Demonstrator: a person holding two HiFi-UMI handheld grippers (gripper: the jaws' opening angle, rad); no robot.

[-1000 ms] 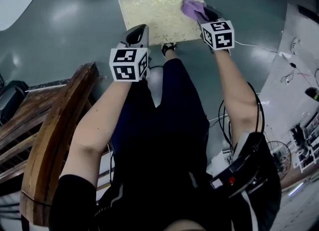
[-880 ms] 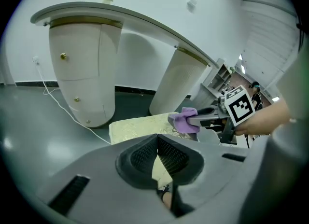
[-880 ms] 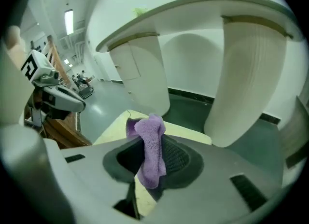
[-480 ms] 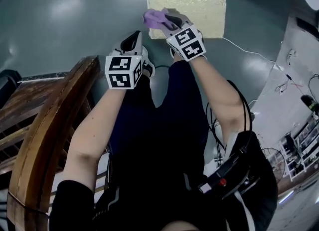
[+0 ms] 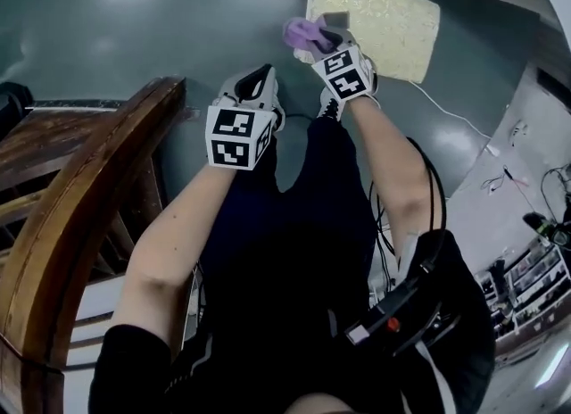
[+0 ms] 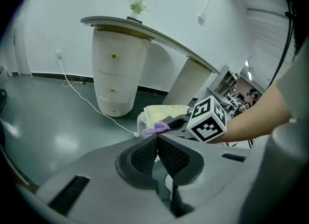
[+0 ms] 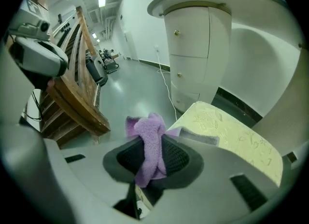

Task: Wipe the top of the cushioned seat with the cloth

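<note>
- Right hand-held gripper: jaws closed on a purple cloth. In the right gripper view the cloth is bunched between the two pads and rises above them in a soft fold.
- Cloth position: at the left edge of the cushioned seat, by its near corner, partly over the floor. Whether it presses on the seat top cannot be told.
- Cushioned seat: a pale yellow, patterned rectangle standing on the glossy grey-green floor. In the right gripper view it lies just right of the jaws.
- Left hand-held gripper: held nearer the person, apart from the seat. Its own view shows the jaws shut together with nothing between them.
- Surroundings: a curved wooden frame to the person's left, and a white rounded cabinet under a worktop beyond the seat.
- A thin white cable runs across the floor.
</note>
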